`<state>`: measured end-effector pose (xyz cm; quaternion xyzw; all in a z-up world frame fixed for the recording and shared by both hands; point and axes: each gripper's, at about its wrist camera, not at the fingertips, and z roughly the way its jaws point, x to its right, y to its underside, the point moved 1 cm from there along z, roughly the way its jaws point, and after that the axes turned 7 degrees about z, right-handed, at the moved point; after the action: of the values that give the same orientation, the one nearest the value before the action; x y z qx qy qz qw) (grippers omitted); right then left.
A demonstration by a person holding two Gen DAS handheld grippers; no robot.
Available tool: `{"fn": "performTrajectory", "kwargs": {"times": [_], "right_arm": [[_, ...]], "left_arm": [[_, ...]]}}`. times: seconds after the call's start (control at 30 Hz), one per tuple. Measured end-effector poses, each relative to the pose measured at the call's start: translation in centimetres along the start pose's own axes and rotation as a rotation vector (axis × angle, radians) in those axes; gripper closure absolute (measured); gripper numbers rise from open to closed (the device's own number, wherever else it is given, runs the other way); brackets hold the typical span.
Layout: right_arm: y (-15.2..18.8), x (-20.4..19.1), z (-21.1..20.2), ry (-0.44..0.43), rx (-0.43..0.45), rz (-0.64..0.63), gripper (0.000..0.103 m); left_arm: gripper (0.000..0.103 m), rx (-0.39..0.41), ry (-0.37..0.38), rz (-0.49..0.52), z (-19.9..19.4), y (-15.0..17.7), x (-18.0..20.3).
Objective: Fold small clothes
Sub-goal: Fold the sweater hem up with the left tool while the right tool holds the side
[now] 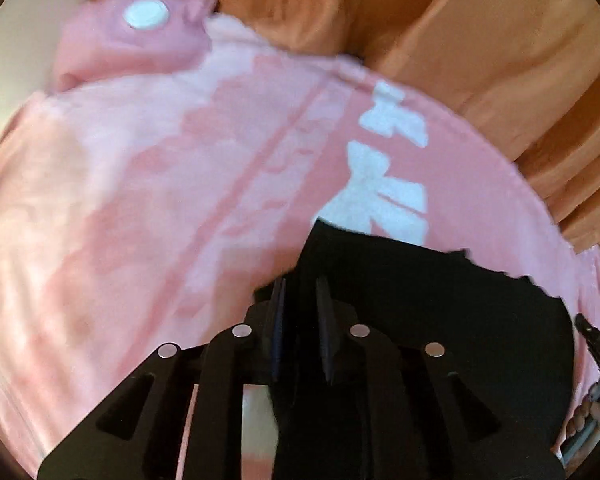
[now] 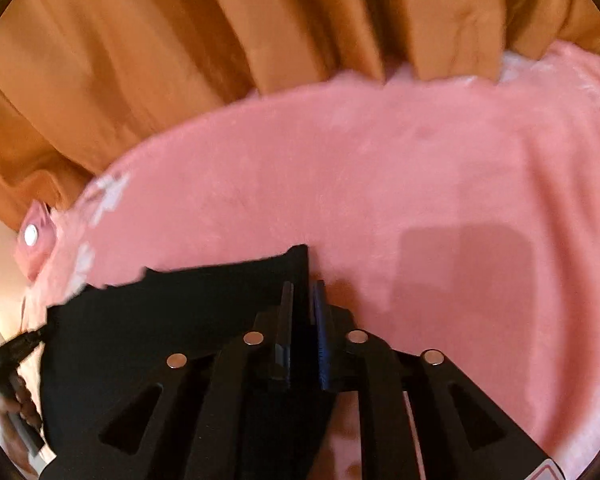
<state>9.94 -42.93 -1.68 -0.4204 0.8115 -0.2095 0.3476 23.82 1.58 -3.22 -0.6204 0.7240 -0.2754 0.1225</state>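
Left wrist view: left gripper (image 1: pixel 302 300) pinches one corner of the black garment (image 1: pixel 440 320), right gripper (image 2: pixel 303 304) pinches the opposite corner, cloth stretched between them over the pink blanket (image 2: pixel 380 168); orange curtain (image 2: pixel 180 40) hangs right behind, pink pillow (image 1: pixel 140 40) nearby

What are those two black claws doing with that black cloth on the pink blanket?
A person is folding a small black cloth garment over a fluffy pink blanket. The left gripper pinches one corner and the right gripper pinches another, so the cloth is stretched between them. Orange curtains hang behind.
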Motion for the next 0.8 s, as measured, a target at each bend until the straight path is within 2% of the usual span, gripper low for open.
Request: {"fn": "performTrajectory", "kwargs": {"times": [0.03, 0.07, 0.1, 0.13, 0.2, 0.23, 0.3, 0.33, 0.4, 0.47, 0.53, 0.63, 0.7, 0.73, 0.77, 0.8], "right_arm": [[0.8, -1.1, -2.2, 0.0, 0.043, -0.048, 0.087], [1.8, -2.1, -3.6, 0.005, 0.049, -0.092, 0.086], [2.8, -3.3, -4.4, -0.016, 0.031, -0.127, 0.086], [4.5, -5.1, -4.7, -0.074, -0.013, -0.159, 0.086], [8.3, -8.4, -4.0, -0.166, -0.128, -0.228, 0.086], [11.0, -10.8, -3.0, -0.204, -0.205, -0.3, 0.086], [14.6, -13.2, -1.6, -0.194, -0.281, -0.43, 0.092], [15.8, -13.0, -0.9, -0.151, -0.296, -0.478, 0.098], [15.3, -10.3, -1.0, -0.174, -0.301, -0.423, 0.101], [13.3, -4.8, -1.8, -0.123, -0.292, -0.269, 0.103], [12.3, 0.5, -3.2, -0.047, -0.257, -0.137, 0.103], [11.7, 4.0, -5.1, -0.006, -0.229, -0.019, 0.103], [11.8, 3.4, -6.2, 0.012, -0.189, -0.028, 0.095], [12.1, 2.7, -6.8, 0.027, -0.163, -0.04, 0.084], [12.2, 2.6, -7.0, 0.036, -0.151, -0.043, 0.06], [12.4, 2.9, -6.9, 0.062, -0.131, -0.035, 0.048]], "left_arm": [[0.083, 0.039, -0.016, 0.019, -2.2, 0.7, 0.5], [0.08, 0.064, -0.014, 0.035, -3.7, 1.2, 1.2], [0.068, 0.075, -0.003, 0.051, -5.0, 1.8, 2.0], [0.06, 0.073, 0.024, 0.075, -6.0, 2.6, 3.5], [0.059, 0.012, 0.087, 0.137, -6.3, 4.6, 7.3], [0.059, -0.033, 0.104, 0.171, -5.9, 5.9, 8.8], [0.058, -0.116, 0.076, 0.242, -3.8, 8.4, 10.6], [0.06, -0.108, 0.051, 0.271, -3.6, 9.3, 10.4], [0.06, -0.101, 0.031, 0.267, -4.4, 9.6, 8.6], [0.062, -0.113, -0.021, 0.215, -5.5, 10.2, 5.3], [0.062, -0.108, -0.009, 0.186, -5.9, 10.7, 3.0], [0.062, -0.112, -0.044, 0.164, -6.6, 11.6, 2.2], [0.058, -0.116, -0.064, 0.153, -6.9, 11.9, 2.8], [0.053, -0.118, -0.062, 0.136, -7.1, 12.1, 3.1], [0.05, -0.121, -0.054, 0.113, -7.4, 12.3, 3.1], [0.046, -0.123, -0.04, 0.086, -7.5, 12.5, 2.8]]}}
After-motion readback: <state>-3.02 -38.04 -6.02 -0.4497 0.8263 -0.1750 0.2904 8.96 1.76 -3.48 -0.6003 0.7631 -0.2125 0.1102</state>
